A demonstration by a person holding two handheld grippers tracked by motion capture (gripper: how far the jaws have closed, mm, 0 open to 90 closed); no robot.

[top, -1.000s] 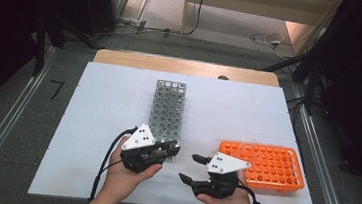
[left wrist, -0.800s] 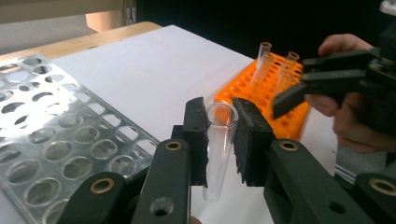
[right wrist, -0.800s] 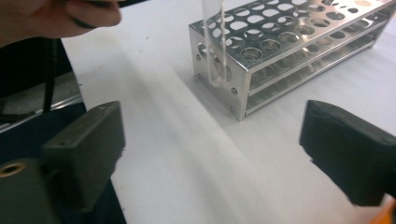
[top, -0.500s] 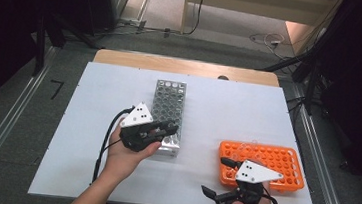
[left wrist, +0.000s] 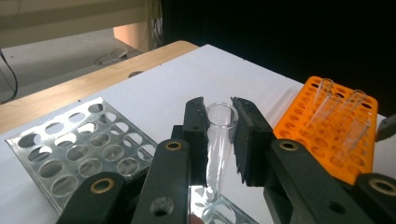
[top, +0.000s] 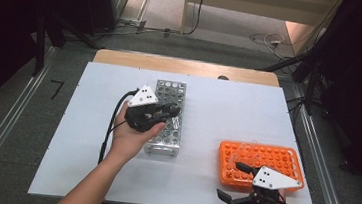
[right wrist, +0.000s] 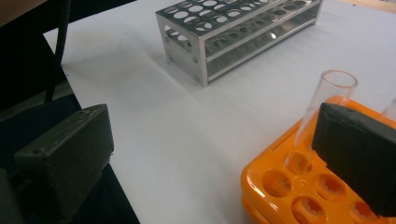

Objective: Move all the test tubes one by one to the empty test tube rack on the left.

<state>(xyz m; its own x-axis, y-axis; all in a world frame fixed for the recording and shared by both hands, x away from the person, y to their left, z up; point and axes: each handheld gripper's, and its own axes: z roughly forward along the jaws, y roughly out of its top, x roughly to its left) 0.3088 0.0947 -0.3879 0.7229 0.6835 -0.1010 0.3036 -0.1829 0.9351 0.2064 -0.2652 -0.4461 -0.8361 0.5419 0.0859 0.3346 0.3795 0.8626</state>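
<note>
Test tubes are what this work is about, and they seem to be going from the orange rack to the metal rack.

Biggest of all is the white counter [top: 91, 123]. Everything sits on it. The metal rack [top: 167, 118] stands near the middle of the counter. It is long and shiny, with many round holes. All the holes I can see look empty. The orange rack [top: 284, 159] lies to the right of the metal rack and nearer to the person, well apart from it. A few clear tubes [left wrist: 343, 109] stand in it at the far end.

The left hand-held gripper [top: 165, 111] hangs over the metal rack. Its jaws are squeezed on one glass test tube [left wrist: 219, 144]. The tube stands almost straight up, with its open mouth on top. Its round bottom is just above the holes of the metal rack, near the rack's close end. I can't tell if it has gone into a hole yet.

The right hand-held gripper [top: 234, 182] is right of the metal rack too, at the near left corner of the orange rack. Its jaws are wide apart and hold nothing. One more tube [right wrist: 322, 116] stands in the orange rack just beside one jaw.

So I think the job has only just started. One tube is nearly in place. The rest in the orange rack wait their turn.
</note>
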